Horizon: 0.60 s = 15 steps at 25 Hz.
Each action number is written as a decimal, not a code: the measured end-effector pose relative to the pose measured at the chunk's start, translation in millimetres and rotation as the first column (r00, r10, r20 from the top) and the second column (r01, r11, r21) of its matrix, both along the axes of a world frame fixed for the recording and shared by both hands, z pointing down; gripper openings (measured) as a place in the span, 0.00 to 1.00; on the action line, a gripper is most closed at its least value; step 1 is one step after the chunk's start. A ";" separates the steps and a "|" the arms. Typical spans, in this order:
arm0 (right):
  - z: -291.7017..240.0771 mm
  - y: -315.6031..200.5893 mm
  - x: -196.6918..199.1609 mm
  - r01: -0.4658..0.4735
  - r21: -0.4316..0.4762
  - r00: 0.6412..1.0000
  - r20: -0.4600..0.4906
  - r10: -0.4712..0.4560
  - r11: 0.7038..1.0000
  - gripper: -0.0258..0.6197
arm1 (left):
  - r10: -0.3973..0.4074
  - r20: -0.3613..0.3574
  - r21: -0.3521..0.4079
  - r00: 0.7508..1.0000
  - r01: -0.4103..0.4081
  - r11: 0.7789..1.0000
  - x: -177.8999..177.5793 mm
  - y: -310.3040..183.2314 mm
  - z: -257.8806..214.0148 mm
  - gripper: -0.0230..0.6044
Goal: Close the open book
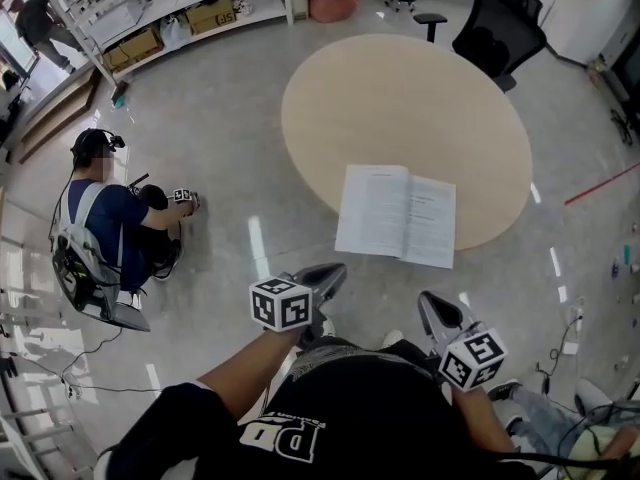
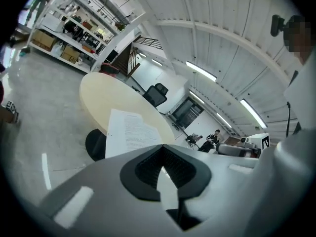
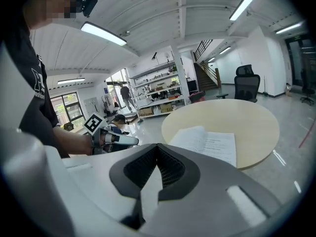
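Note:
The open book (image 1: 398,213) lies flat with its white pages up at the near edge of the round beige table (image 1: 400,98). Both grippers hover short of the table, above the floor, and touch nothing. My left gripper (image 1: 333,273) points at the book's left page and is shut with nothing in it. My right gripper (image 1: 432,305) sits below the book's right page, also shut and empty. The left gripper view has the book (image 2: 129,132) beyond its closed jaws (image 2: 162,149). In the right gripper view the book (image 3: 207,142) lies ahead of the closed jaws (image 3: 157,148), with the left gripper (image 3: 118,140) off to the side.
A person (image 1: 110,228) sits on the floor at the left with another gripper in hand. Shelves with boxes (image 1: 190,8) line the back wall. A black office chair (image 1: 500,28) and a stool (image 1: 430,18) stand behind the table. Cables lie on the floor at right.

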State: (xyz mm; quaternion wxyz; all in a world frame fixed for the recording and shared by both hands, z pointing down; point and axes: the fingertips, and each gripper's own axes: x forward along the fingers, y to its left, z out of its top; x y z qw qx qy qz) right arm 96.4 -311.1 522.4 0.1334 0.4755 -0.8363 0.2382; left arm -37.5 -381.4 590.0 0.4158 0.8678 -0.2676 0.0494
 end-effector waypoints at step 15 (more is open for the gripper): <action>-8.3 -24.2 42.8 0.011 -0.012 0.999 -0.047 -0.012 1.000 0.05 | -0.466 -0.212 -0.485 0.859 0.321 0.814 -29.1 -75.8 117.1 0.28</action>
